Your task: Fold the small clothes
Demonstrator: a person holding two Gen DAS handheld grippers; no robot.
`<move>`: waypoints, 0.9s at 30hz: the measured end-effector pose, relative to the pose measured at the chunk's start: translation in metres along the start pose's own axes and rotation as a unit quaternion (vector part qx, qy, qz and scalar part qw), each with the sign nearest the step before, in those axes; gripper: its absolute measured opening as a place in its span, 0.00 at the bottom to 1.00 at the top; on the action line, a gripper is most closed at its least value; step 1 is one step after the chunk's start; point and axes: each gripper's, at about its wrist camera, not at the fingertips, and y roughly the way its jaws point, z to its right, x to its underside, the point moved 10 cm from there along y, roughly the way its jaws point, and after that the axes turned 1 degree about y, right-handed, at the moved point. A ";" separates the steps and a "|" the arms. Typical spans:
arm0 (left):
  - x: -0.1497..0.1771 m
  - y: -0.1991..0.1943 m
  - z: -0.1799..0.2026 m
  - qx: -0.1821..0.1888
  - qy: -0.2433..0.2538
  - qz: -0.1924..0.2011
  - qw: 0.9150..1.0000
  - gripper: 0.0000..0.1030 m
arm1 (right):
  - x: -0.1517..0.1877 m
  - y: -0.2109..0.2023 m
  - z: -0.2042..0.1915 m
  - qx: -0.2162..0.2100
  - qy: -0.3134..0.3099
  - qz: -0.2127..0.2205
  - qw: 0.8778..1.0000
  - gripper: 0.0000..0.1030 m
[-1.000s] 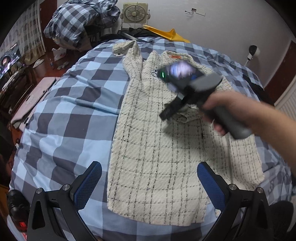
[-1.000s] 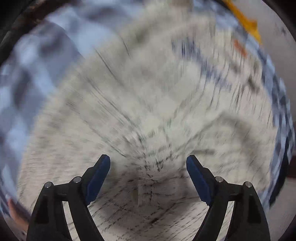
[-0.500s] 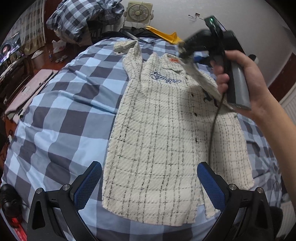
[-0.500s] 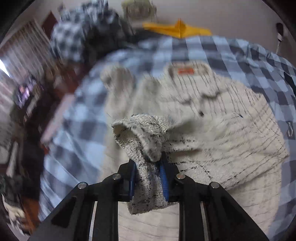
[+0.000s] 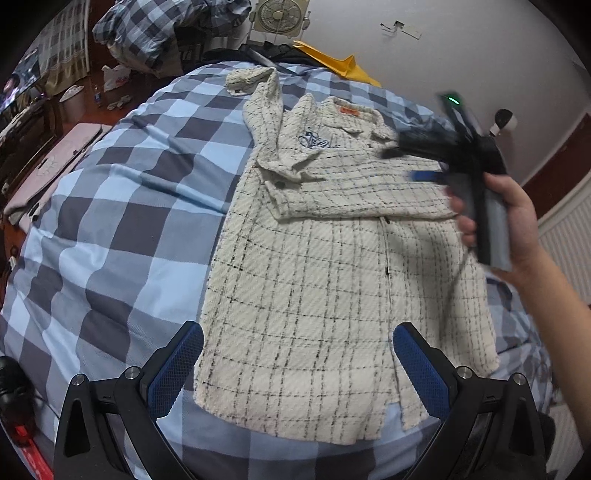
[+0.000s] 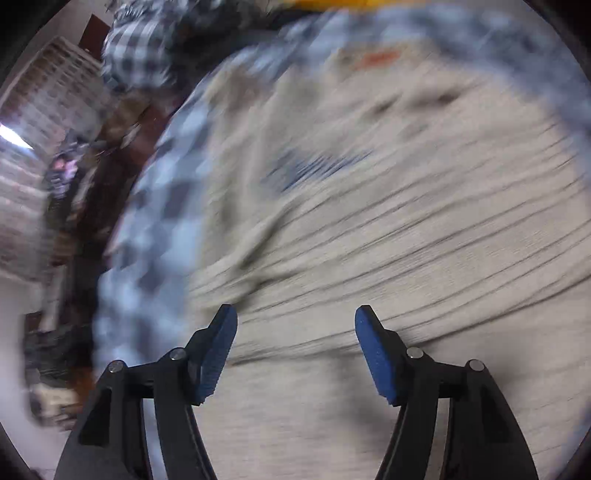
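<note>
A cream shirt with a thin black check (image 5: 317, 280) lies flat on the bed, collar at the far end. Its right sleeve (image 5: 354, 195) is folded across the chest; the left sleeve (image 5: 258, 107) stretches up and away. My left gripper (image 5: 297, 365) hovers open over the hem with nothing between its pads. My right gripper (image 6: 295, 339), blurred by motion, is above the shirt (image 6: 369, 258) with its jaws opening and nothing between them. In the left wrist view a hand holds it at the shirt's right shoulder (image 5: 461, 155).
The bed carries a blue and grey checked cover (image 5: 122, 206). A heap of checked bedding (image 5: 162, 26) and a fan (image 5: 277, 16) stand at the far end. A yellow thing (image 5: 336, 62) lies by the wall. Clutter covers the floor at left (image 5: 55, 147).
The right gripper lifted the right sleeve, carried it over the chest and let go. It now stands open, drawn back toward the right shoulder. The left gripper stayed put.
</note>
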 end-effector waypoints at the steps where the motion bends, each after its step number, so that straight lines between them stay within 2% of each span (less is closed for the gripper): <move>1: 0.000 0.000 0.000 -0.001 0.001 0.000 1.000 1.00 | -0.006 -0.011 0.019 0.042 -0.008 0.018 0.999 0.78; 2: 0.000 0.000 0.001 0.000 0.003 -0.001 1.000 1.00 | -0.012 -0.020 0.049 0.096 -0.017 0.034 0.995 0.82; 3: 0.000 0.000 0.002 0.001 0.004 -0.002 1.000 1.00 | -0.018 -0.028 0.086 0.161 -0.029 0.045 0.985 0.82; 5: 0.000 0.001 0.003 0.001 0.008 -0.002 1.000 1.00 | -0.019 -0.029 0.142 0.252 -0.041 0.032 0.966 0.82; 7: 0.000 0.002 0.004 -0.003 0.012 -0.003 1.000 1.00 | -0.008 -0.022 0.202 0.307 -0.033 -0.008 0.951 0.82; 8: 0.000 0.003 0.004 -0.005 0.014 -0.004 1.000 1.00 | -0.002 -0.019 0.223 0.318 -0.024 -0.026 0.947 0.82; 10: 0.000 0.006 0.003 -0.012 0.017 -0.007 1.000 1.00 | 0.009 -0.008 0.264 0.313 0.013 -0.056 0.948 0.82; 13: 0.003 0.013 0.001 -0.021 0.017 -0.017 0.999 1.00 | 0.008 -0.007 0.304 0.275 0.098 -0.054 0.955 0.82; 14: 0.004 0.015 0.001 -0.023 0.017 -0.021 0.999 1.00 | 0.011 -0.011 0.322 0.281 0.135 -0.044 0.949 0.82; 15: 0.005 0.017 0.001 -0.026 0.017 -0.024 0.999 1.00 | 0.014 -0.016 0.342 0.289 0.176 -0.034 0.940 0.86; 16: 0.005 0.017 0.001 -0.028 0.019 -0.025 0.999 1.00 | 0.020 -0.018 0.357 0.264 0.215 -0.027 0.940 0.88; 18: 0.006 0.017 0.001 -0.033 0.022 -0.024 0.999 1.00 | 0.034 -0.013 0.374 0.171 0.296 -0.010 0.940 0.88; 19: 0.005 0.017 0.001 -0.034 0.023 -0.024 0.999 1.00 | 0.034 -0.015 0.375 0.171 0.290 -0.004 0.941 0.88; 22: 0.005 0.016 0.002 -0.032 0.025 -0.022 0.999 1.00 | 0.029 -0.031 0.368 0.238 0.223 -0.013 0.945 0.88; 25: 0.005 0.014 0.004 -0.031 0.028 -0.018 0.999 1.00 | 0.020 -0.060 0.355 0.244 0.214 0.001 0.946 0.88; 27: 0.004 0.013 0.004 -0.033 0.030 -0.016 0.999 1.00 | 0.016 -0.079 0.340 0.272 0.205 -0.007 0.940 0.88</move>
